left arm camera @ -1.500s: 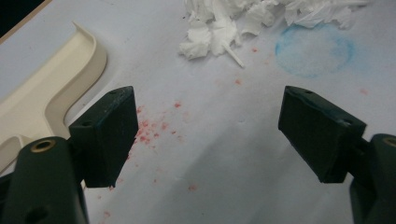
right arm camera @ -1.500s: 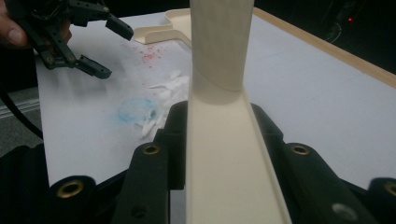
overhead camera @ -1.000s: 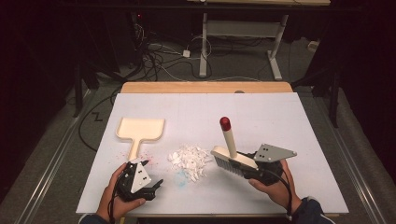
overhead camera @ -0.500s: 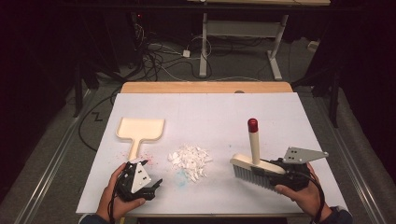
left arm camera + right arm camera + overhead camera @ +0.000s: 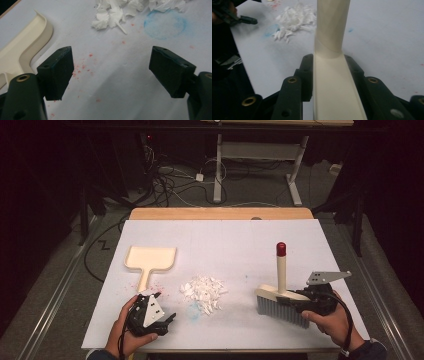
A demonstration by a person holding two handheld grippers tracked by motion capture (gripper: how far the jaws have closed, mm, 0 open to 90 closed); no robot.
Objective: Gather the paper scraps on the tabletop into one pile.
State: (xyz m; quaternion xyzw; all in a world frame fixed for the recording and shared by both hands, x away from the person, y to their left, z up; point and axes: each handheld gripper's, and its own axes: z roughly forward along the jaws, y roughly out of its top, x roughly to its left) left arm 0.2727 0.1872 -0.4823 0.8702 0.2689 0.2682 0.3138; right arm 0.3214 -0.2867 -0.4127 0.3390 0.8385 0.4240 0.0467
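A hand brush (image 5: pixel 281 296) with a cream head, grey bristles and a red-tipped upright handle stands on the white table at the right. My right gripper (image 5: pixel 305 296) is shut on the brush's head (image 5: pixel 332 82), bristles down on the table. A pile of white paper scraps (image 5: pixel 204 290) lies in the middle, also seen as the scraps (image 5: pixel 295 18) ahead in the right gripper view. A cream dustpan (image 5: pixel 150 260) lies flat at the left. My left gripper (image 5: pixel 167 320) rests near the front edge, open, jaws wide over bare table, with the dustpan (image 5: pixel 22 47) at its left.
A white sheet (image 5: pixel 225 245) covers the table, with red specks and a faint blue ring (image 5: pixel 165 23) near the scraps. A wooden edge (image 5: pixel 220 213) runs along the back. Cables and desk legs lie on the dark floor beyond.
My right gripper has carried the brush to the right, away from the scrap pile, and the handle now stands upright. The left gripper has stayed put.
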